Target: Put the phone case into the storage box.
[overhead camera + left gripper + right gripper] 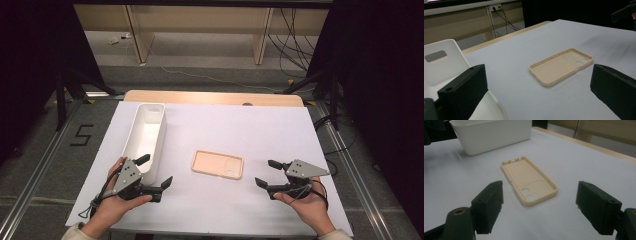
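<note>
High view: nearest, a person's hands hold the left gripper [157,172] and right gripper [268,173], fingers spread wide and empty. Between them, farther in, a beige phone case [218,164] lies open-side up on the white surface [260,130]. A white bin [145,137] stands left.

Left hand-held gripper [156,171] jaws apart, right hand-held gripper [268,172] likewise

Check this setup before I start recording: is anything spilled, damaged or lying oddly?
Nothing stands out. The phone case lies flat, hollow side up, on the white table cover, apart from the upright white bin. Both grippers hover open.
</note>
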Action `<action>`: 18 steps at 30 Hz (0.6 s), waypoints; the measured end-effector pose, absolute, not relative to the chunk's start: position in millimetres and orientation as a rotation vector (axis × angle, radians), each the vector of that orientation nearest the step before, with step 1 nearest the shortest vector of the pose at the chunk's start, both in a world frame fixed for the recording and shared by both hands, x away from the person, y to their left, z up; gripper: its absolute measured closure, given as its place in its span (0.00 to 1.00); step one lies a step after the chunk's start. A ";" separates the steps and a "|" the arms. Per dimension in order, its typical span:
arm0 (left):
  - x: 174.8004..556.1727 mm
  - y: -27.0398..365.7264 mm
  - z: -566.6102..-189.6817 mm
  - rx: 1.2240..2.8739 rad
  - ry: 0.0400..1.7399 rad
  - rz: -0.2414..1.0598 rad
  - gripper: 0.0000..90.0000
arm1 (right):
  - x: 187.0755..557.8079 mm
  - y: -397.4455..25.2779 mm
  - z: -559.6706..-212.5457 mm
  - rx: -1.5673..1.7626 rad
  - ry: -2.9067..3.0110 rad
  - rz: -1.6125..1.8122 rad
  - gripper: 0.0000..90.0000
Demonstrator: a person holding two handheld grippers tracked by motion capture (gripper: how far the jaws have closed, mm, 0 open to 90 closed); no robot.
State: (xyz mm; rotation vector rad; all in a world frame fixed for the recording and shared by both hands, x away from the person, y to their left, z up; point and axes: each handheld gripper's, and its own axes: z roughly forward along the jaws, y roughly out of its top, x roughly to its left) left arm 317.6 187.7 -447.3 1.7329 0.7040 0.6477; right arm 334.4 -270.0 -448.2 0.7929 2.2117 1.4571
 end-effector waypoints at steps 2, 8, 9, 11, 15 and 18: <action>317.4 187.5 -447.5 1.730 0.710 0.643 0.01 | 333.5 -269.4 -448.9 0.821 2.225 1.468 0.26; 315.9 189.0 -447.1 1.723 0.707 0.640 0.01 | 334.4 -267.1 -447.6 0.783 2.210 1.444 0.26; 315.6 188.9 -447.1 1.724 0.704 0.642 0.01 | 334.3 -265.7 -448.0 0.783 2.212 1.449 0.27; 314.8 187.9 -447.8 1.725 0.700 0.636 0.01 | 333.5 -264.4 -445.2 0.792 2.232 1.421 0.31; 315.2 188.0 -447.6 1.721 0.707 0.641 0.02 | 334.7 -247.4 -437.6 0.699 2.275 1.433 0.74; 315.1 186.7 -447.5 1.725 0.704 0.641 0.02 | 339.3 -228.9 -437.6 0.652 2.324 1.442 0.91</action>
